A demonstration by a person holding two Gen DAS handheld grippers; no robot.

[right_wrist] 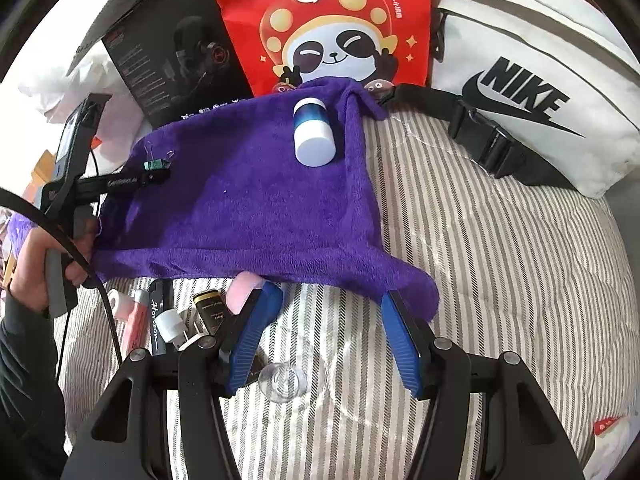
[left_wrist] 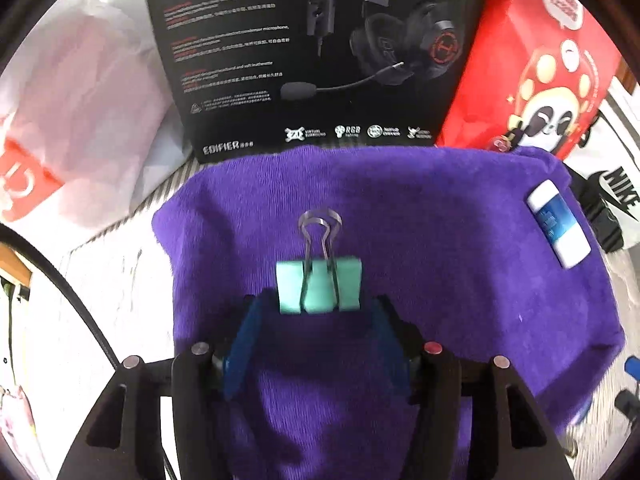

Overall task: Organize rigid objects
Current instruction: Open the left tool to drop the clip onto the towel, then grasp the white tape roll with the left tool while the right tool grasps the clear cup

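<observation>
Left wrist view: the left gripper [left_wrist: 319,300] holds a mint-green binder clip [left_wrist: 319,288] by its body, the blue pads pressed to either side and the wire handles pointing forward, low over the purple towel [left_wrist: 400,220]. A white-and-blue eraser [left_wrist: 558,226] already lies on the towel near its right edge, well apart from the clip. A black headset box [left_wrist: 300,40] and a red panda bag [left_wrist: 540,60] stand behind the towel.

Right wrist view: the right gripper [right_wrist: 330,332] is spread wide and grasps nothing, hovering over the striped bed cover [right_wrist: 480,240] at the towel's near edge. Several small items wait just beside its left finger: a white plug adapter [right_wrist: 172,324], a black-and-gold tube [right_wrist: 210,308], a pink object [right_wrist: 244,292] half under the towel, and a clear suction cup [right_wrist: 282,380] between the fingers. A white Nike bag [right_wrist: 540,80] rests at the upper right.

Judged progress: early. One item is placed, a second is at the point of placement, and at least four loose items remain to be moved onto the towel.
</observation>
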